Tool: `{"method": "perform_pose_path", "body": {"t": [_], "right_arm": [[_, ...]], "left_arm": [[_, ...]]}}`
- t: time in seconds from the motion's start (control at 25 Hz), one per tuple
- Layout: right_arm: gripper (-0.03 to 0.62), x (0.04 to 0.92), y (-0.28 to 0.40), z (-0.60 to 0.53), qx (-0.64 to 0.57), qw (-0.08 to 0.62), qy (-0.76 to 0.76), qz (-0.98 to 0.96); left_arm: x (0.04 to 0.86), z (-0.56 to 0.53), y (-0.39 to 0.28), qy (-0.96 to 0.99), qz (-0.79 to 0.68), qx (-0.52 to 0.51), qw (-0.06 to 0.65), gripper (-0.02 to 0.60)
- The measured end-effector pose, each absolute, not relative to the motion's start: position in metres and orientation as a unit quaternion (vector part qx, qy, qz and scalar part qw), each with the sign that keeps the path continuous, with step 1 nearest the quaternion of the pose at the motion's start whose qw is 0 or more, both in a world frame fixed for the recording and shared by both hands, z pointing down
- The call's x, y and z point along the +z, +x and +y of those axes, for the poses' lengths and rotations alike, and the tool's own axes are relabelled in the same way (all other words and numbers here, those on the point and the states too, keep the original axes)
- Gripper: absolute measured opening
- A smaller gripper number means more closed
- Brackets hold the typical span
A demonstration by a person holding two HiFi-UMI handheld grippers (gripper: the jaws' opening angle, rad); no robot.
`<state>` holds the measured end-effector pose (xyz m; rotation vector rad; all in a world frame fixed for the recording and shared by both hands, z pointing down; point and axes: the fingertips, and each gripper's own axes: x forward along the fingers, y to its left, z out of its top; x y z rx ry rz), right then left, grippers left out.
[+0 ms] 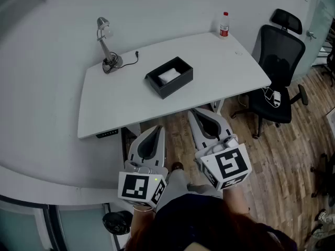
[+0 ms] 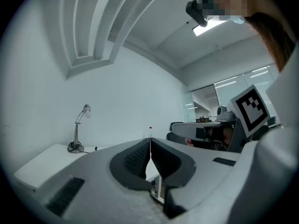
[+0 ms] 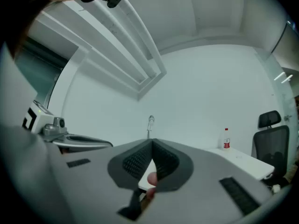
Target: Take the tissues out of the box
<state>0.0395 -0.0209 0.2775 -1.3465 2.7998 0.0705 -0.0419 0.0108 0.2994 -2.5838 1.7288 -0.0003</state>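
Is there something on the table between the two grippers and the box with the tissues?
Nothing visible. The left gripper and right gripper hang before the table, and its bare top runs from the near edge to the open box. The lamp and bottle stand aside at the far edge.

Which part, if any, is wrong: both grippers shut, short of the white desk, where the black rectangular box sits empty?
Only "empty". The head view shows white tissues inside the black rectangular box; left gripper and right gripper are shut, short of the white desk.
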Motion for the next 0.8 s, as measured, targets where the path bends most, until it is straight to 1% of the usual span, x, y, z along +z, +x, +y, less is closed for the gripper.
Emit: {"method": "perform_pose_path", "body": {"t": [0.24,0.68,0.8], "right_arm": [[0.017,0.276,0.034,-0.035,0.016,0.021,-0.435,0.900],[0.018,0.286,0.018,-0.078,0.004,-0.002,-0.430,0.903],[0.018,0.289,0.013,-0.090,-0.005,-0.020,-0.429,0.903]], "left_arm": [[0.303,-0.004,-0.051,-0.831,0.556,0.000,0.009,0.026],[0.308,-0.042,-0.065,-0.832,0.554,-0.002,-0.004,0.026],[0.309,-0.055,-0.070,-0.832,0.555,-0.001,-0.008,0.026]]}}
